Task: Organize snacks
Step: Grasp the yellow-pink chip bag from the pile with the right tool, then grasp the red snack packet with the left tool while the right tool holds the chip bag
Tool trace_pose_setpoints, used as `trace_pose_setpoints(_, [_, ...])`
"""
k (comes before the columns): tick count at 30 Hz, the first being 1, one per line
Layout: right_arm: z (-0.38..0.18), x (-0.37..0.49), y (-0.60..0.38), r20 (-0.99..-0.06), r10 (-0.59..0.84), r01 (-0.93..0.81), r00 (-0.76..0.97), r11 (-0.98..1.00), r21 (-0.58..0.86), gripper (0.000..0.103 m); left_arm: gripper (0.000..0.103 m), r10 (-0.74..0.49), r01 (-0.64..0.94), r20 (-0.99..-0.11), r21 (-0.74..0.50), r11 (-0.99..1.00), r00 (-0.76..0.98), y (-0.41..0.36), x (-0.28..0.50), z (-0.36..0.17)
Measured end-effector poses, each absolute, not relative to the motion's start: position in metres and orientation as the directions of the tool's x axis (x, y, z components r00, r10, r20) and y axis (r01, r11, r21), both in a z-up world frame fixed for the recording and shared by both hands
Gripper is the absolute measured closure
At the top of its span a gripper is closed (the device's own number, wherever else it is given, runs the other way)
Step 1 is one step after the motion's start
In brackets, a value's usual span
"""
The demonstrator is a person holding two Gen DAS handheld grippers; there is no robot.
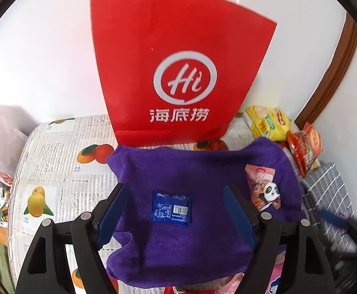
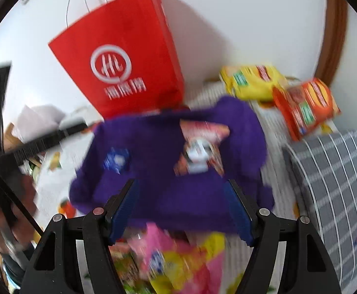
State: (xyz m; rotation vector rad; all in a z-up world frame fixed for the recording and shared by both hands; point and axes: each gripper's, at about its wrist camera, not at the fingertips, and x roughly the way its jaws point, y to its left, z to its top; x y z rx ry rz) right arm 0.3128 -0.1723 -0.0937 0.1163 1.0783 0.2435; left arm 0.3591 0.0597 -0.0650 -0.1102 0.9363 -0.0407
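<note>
My left claw (image 1: 176,210) hangs released over the purple towel (image 1: 203,171), nothing between the fingers; the blue packet (image 1: 171,207) lies flat on the towel just beneath, untouched. My right claw (image 2: 182,204) is also released and empty, though that view is blurred. Near edge, abt 6 o'clock of the towel, a pink-and-yellow snack bag (image 2: 178,264). At 3 o'clock on the towel, the panda snack pack (image 1: 264,186). Further out, 1 o'clock, a yellow bag (image 1: 266,122) w/ an orange-red bag (image 1: 303,147) beside it. Farthest, 12 o'clock, the red paper bag (image 1: 178,68) stands upright on the desk (image 1: 55,152), against the wall.
</note>
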Motion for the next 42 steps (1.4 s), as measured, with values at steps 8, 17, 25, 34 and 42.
trace_pose_setpoints(8, [-0.117,0.256,-0.190,-0.867,0.319,-0.116,0.383,0.948,0.297,0.031,0.024,-0.100,0.010,-0.780,-0.119,0.993,0.618,0.056,0.348,-0.050])
trace_pose_setpoints(17, [-0.149,0.248,-0.153,-0.921,0.182,-0.134,0.344,0.980,0.144,0.031,0.024,-0.114,0.056,-0.766,-0.101,0.993,0.633,0.038,0.338,-0.041])
trace_pose_setpoints(25, [-0.139,0.231,-0.167,-0.894,0.186,-0.132,0.408,0.981,0.144,0.047,0.024,-0.086,0.056,-0.752,-0.066,0.996,0.654,0.035,0.333,-0.032])
trace_pose_setpoints(34, [-0.107,0.193,-0.211,-0.854,0.214,-0.051,0.474,0.975,0.216,0.047,0.024,-0.114,0.076,-0.740,-0.085,0.993,0.663,0.037,0.318,-0.018])
trace_pose_setpoints(42, [-0.106,0.160,-0.230,-0.850,0.222,-0.001,0.477,0.968,0.252,0.046,0.024,-0.092,0.057,-0.771,-0.072,0.996,0.631,0.053,0.284,-0.032])
